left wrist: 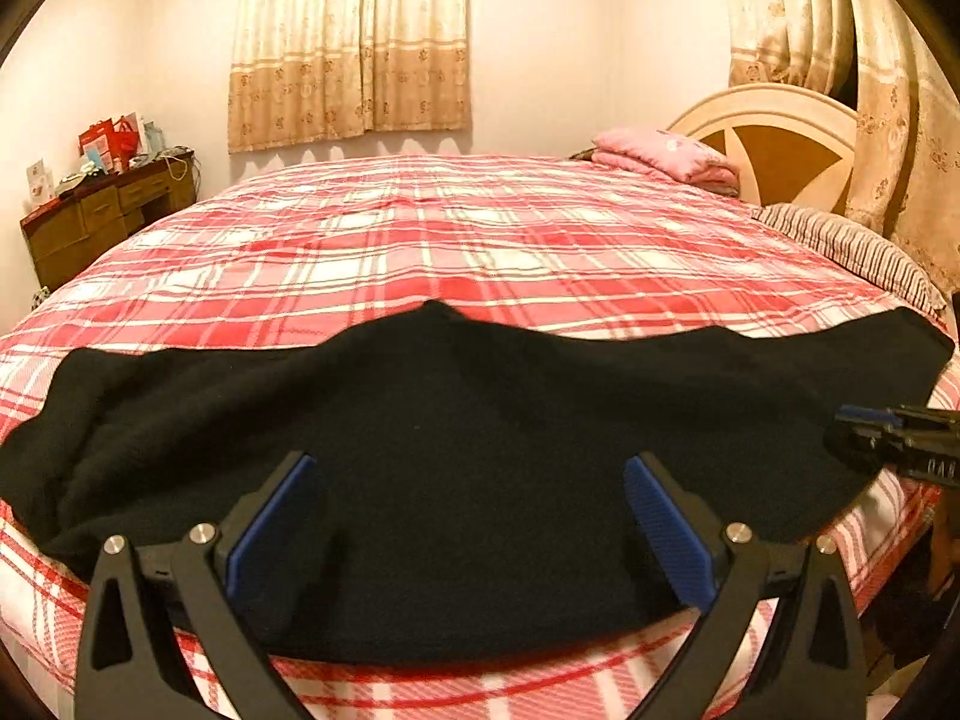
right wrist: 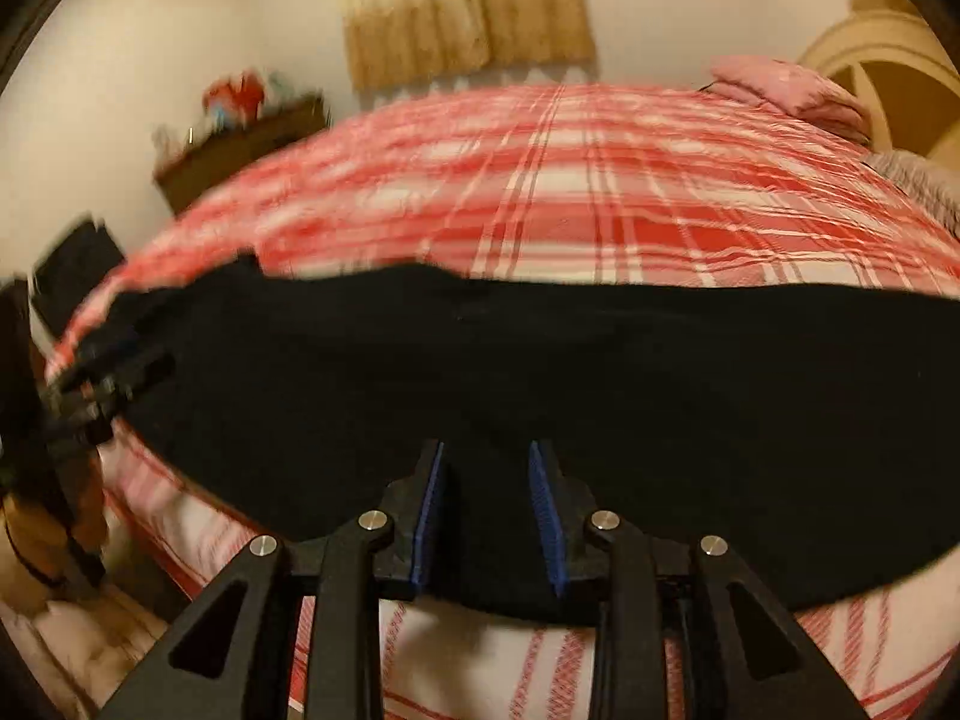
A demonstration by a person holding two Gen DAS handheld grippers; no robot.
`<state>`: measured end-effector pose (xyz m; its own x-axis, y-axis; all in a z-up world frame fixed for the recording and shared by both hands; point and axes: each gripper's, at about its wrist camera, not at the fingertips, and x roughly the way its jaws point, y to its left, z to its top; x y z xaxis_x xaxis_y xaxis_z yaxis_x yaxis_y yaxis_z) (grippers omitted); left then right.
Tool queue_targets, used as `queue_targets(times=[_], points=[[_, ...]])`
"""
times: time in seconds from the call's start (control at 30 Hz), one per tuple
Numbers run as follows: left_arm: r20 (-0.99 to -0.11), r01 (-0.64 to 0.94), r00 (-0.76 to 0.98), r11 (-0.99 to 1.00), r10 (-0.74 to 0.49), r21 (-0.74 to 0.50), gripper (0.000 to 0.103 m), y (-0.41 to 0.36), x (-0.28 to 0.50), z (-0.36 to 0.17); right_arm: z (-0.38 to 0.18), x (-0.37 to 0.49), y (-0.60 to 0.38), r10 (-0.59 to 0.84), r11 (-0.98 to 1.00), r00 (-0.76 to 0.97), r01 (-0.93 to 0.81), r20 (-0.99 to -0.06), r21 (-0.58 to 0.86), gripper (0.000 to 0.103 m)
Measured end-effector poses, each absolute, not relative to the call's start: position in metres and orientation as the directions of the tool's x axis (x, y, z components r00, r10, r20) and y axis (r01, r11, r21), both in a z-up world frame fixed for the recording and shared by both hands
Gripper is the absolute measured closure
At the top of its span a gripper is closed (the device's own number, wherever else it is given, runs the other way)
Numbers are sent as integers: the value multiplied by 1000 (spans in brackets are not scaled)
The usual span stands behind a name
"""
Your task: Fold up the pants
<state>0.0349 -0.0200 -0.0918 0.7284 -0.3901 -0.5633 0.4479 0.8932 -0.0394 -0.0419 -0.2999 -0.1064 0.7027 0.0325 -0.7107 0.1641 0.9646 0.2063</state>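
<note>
Black pants (left wrist: 456,444) lie spread across the near edge of a bed with a red and white plaid cover (left wrist: 420,240). My left gripper (left wrist: 468,468) is wide open, its blue pads on either side of the cloth near the front hem. My right gripper (right wrist: 486,450) is partly open, a narrow gap between its pads, over the pants (right wrist: 540,372) at their near edge. The right gripper also shows at the right edge of the left wrist view (left wrist: 900,438). The left gripper shows blurred at the left of the right wrist view (right wrist: 102,378).
A pink folded blanket (left wrist: 666,156) and a striped pillow (left wrist: 852,246) lie by the round headboard (left wrist: 774,138) at the far right. A wooden dresser (left wrist: 102,210) with clutter stands at the far left. Curtains (left wrist: 348,42) hang behind the bed.
</note>
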Motion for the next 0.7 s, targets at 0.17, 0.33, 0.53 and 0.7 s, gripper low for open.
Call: queue_targets(times=[0.17,0.33,0.53,0.7], points=[[-561,467,727,884,-395,-17,0,-26,26,-86,-58,-75,-344,-168,909,832,339,-529,244,65],[-583,487,711,874,-392,6,0,-37,22,-87,-29,-156,-444,-452,695,799,594,-397,405,43],[-619,499,682,867,-389,5,0,-48,21,-92,-38,-222,-510,-604,491,668,741,-435,457,43],[-655,498,656,867,-376,1,0,-56,18,-98,-62,-207,-524,-522,538,680,731,-515,419,43]])
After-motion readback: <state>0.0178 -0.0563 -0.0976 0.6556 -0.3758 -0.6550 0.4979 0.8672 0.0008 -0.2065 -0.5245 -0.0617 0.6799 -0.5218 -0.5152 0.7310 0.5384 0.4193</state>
